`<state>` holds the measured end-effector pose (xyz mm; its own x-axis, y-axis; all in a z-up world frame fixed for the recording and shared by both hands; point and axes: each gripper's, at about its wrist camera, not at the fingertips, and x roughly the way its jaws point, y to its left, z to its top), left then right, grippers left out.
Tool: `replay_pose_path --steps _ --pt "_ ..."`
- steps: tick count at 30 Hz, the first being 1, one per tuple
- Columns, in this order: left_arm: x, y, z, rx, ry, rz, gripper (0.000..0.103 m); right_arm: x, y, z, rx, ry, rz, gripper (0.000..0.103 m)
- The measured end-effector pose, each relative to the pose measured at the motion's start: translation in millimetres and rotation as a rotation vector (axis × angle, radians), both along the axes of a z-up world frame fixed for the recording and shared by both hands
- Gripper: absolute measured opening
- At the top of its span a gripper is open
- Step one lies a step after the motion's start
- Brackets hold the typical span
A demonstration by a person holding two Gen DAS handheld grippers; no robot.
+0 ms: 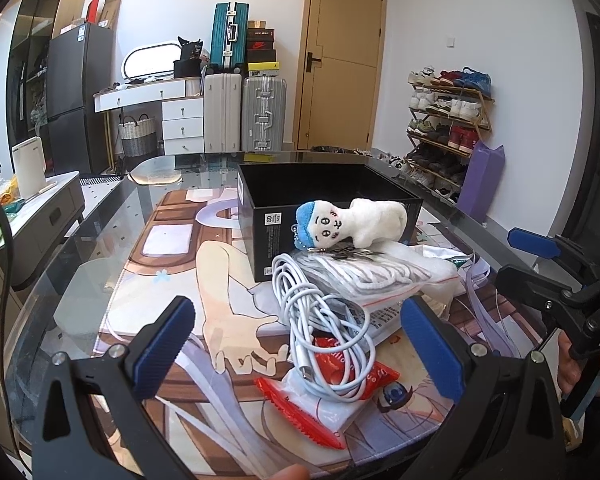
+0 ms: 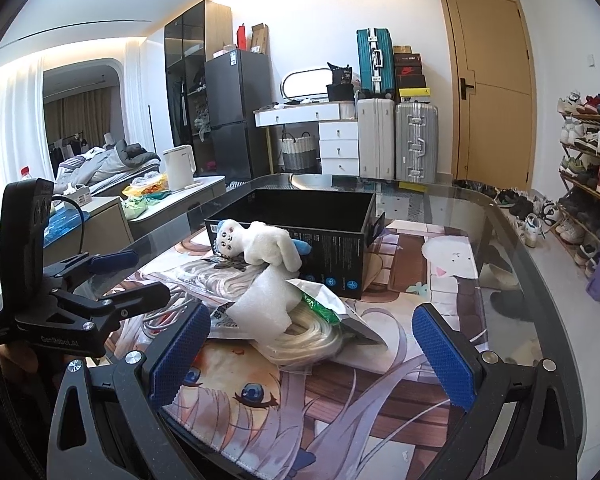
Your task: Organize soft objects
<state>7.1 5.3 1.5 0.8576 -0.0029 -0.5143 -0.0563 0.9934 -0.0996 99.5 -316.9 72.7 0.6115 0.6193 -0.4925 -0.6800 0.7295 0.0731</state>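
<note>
Left gripper (image 1: 298, 350): black frame, two blue ribbed pads, jaws spread wide, nothing held. It hangs over the near end of a pile on the table.

Right gripper (image 2: 310, 350): same build, jaws equally wide apart, empty, poised at the other side of the pile.

White cable (image 1: 320, 320): smooth round cord in loose coils, lying between the left pads, one plug end resting on a red and white packet (image 1: 320, 396) with a crimped, toothed edge.

Clear zip bag (image 1: 376, 276): flat, glossy, red strip at the seal, pale cord or fabric inside; contents hard to make out.

Plush toy (image 1: 356, 224): small white figure, fuzzy pile fabric, blue cap, stitched face, bead chain at the head. It lies on its side on top of the pile, against the front wall of the box.

Foam sheet (image 2: 266, 304): white, crumpled, soft-looking, just below the toy in the right view, beside a coil of translucent tubing (image 2: 312, 340) and a torn silver pouch with green inside (image 2: 332, 306).

Black box (image 1: 268, 200): rectangular, open top, matte card, printed labels; interior dark, contents cannot be told.

Desk mat (image 1: 172, 280): printed cartoon artwork, partly hidden under the pile.

Glass table (image 1: 100, 220): dark, reflective, rounded edge.
</note>
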Motion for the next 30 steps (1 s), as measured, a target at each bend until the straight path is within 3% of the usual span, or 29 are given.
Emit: replay_pose_path --steps 6,19,27,30 --pt "0.6 6.3 0.6 -0.004 -0.004 0.011 0.103 10.1 2.4 -2.0 -0.051 0.007 -0.037 0.103" --pt "1.2 27.1 5.0 -0.03 -0.027 0.062 0.103 55.6 1.2 -18.7 -0.09 0.165 -0.085 0.103" --pt "1.2 35.7 5.9 -0.034 -0.032 0.079 0.103 76.2 9.6 -31.0 -0.107 0.212 -0.086 0.102" --pt "1.0 36.1 4.7 -0.028 -0.03 0.089 0.103 83.6 13.7 -35.0 -0.11 0.243 -0.081 0.095"
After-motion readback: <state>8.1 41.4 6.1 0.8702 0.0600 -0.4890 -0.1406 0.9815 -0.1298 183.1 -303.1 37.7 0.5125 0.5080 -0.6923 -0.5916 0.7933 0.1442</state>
